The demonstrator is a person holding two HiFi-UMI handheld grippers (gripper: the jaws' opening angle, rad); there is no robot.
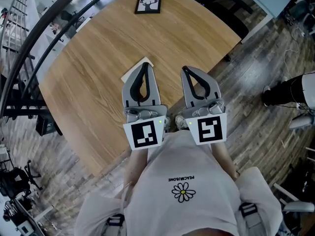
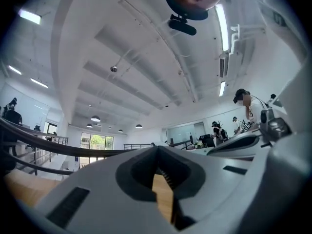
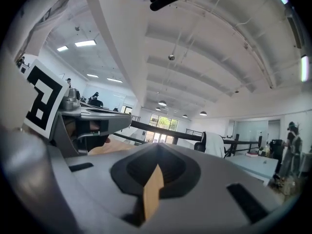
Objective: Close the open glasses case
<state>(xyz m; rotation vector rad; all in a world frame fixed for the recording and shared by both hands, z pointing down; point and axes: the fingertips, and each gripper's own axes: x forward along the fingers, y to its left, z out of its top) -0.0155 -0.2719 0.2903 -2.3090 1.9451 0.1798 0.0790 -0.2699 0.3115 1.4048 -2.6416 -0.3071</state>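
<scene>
Left claw [image 1: 145,65]: jaws together, nothing between them; only a sliver of wood shows through the gap. Held up near the body, above the near part of the table.

Right claw [image 1: 185,69]: jaws likewise together and empty. It sits just beside the left one, and the two are roughly parallel.

Glasses case [image 1: 133,73]: taken to be the pale, flat item on the table [image 1: 93,58], near the middle. Most of it is hidden under the left claw's tip, and only a corner and one edge show. Neither claw touches it.

Progress: the lid cannot be read. The item looks low and flat, which would suit a shut case, and both claws are clear of it, so the closing may well be done. That is a judgement only; if the lid is up, the whole step remains.

Edges: the table's near edge runs slantwise under the claws, and its right edge falls away to plank floor [image 1: 256,87].

Open room: the wood is bare all round the case. A framed picture [image 1: 148,3] stands at the far edge, well apart, and a dark curved railing [image 1: 34,33] lies beyond the left side.
</scene>
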